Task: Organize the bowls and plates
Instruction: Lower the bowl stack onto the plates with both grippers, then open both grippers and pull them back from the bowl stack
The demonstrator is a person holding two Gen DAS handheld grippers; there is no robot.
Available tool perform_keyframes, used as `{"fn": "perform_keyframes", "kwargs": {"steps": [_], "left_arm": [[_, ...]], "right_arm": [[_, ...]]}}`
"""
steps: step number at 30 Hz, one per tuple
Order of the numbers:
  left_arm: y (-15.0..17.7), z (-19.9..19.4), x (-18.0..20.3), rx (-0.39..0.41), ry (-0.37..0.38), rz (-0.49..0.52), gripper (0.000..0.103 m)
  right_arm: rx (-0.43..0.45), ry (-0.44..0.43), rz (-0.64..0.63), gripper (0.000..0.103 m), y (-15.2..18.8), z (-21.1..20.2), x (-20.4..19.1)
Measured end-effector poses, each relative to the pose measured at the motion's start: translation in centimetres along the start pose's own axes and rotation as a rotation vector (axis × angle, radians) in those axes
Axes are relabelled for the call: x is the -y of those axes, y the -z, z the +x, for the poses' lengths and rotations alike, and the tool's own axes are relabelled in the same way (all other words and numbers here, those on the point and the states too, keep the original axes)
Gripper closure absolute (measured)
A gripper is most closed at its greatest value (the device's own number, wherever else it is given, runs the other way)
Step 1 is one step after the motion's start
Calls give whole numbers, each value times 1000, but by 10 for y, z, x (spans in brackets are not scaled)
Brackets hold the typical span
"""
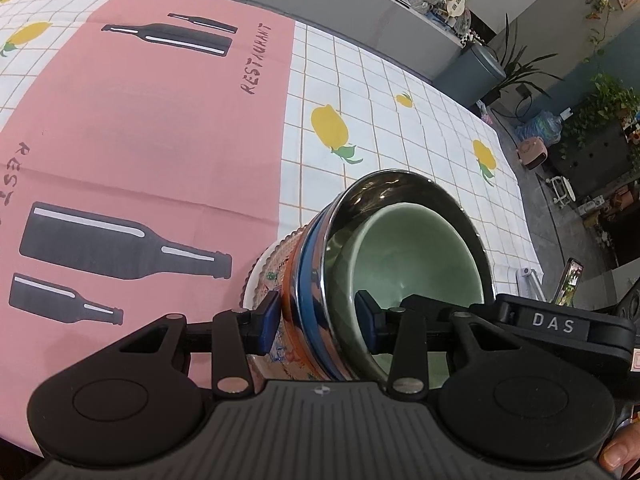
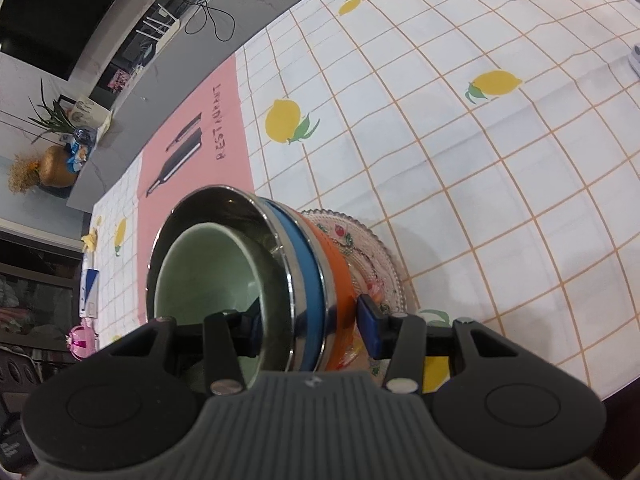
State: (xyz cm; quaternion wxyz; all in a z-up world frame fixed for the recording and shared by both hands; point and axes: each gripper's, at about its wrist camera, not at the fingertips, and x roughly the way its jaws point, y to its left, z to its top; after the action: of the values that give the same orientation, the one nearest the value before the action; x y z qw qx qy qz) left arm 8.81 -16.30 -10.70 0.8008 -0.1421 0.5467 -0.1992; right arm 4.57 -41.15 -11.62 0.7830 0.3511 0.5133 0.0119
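Observation:
A stack of dishes stands on the lemon-print tablecloth [image 1: 400,80]: a patterned glass plate [image 2: 384,256] at the bottom, then an orange bowl [image 2: 336,264], a blue steel-lined bowl [image 1: 310,264], and a pale green bowl [image 1: 416,256] nested on top. My left gripper [image 1: 316,316] is shut across the near wall of the stack, one pad outside against the orange bowl and one inside the green bowl. My right gripper [image 2: 310,330] grips the opposite side the same way. I cannot tell whether the plate touches the cloth.
A pink placemat [image 1: 140,128] printed with black bottles lies left of the stack. A phone on a stand [image 1: 570,280] stands near the table's right edge. Beyond the table edge are plants, a counter and clutter on the floor. A thumb [image 1: 620,456] shows at the lower right.

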Motion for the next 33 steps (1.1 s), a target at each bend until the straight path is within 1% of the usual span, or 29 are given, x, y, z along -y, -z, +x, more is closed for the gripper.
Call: {"fn": "perform_keyframes", "kwargs": {"steps": [6, 8, 9, 10, 11, 12, 13, 15, 17, 20, 22, 27, 30, 33], "left_arm": [[0, -1, 5, -2, -18, 28, 57], [0, -1, 6, -3, -16, 33, 56], [1, -2, 6, 2, -17, 37, 54], [1, -2, 7, 8, -12, 42, 43], [1, -3, 7, 14, -1, 48, 37], [1, -4, 8, 22, 2, 49, 36], [1, -6, 9, 30, -2, 55, 36], [1, -9, 10, 46, -5, 65, 35], [0, -13, 9, 61, -7, 63, 31], [1, -19, 10, 85, 2, 65, 29], [2, -23, 13, 106, 0, 72, 29], [5, -37, 18, 162, -29, 129, 27], [8, -48, 20, 191, -41, 163, 27], [12, -64, 23, 242, -62, 205, 27]], "right_arm": [[-3, -9, 14, 56, 1, -1, 3], [-3, -13, 17, 55, 1, -1, 3], [0, -13, 16, 54, 1, -2, 3], [6, -15, 13, 52, 2, -3, 3], [11, -17, 8, 45, 2, -4, 2], [17, -15, 1, 39, 2, -4, 1], [26, -9, -3, 38, 3, -6, 1], [44, -4, -9, 32, 4, -8, 0], [58, -22, -10, 27, 5, -10, 0], [81, -48, -12, 19, 8, -14, -1], [104, -57, -16, 18, 10, -17, -1], [177, -65, -50, 16, 17, -28, -8], [248, -41, -93, 15, 23, -37, -15], [315, 3, -167, 15, 31, -47, -27]]}}
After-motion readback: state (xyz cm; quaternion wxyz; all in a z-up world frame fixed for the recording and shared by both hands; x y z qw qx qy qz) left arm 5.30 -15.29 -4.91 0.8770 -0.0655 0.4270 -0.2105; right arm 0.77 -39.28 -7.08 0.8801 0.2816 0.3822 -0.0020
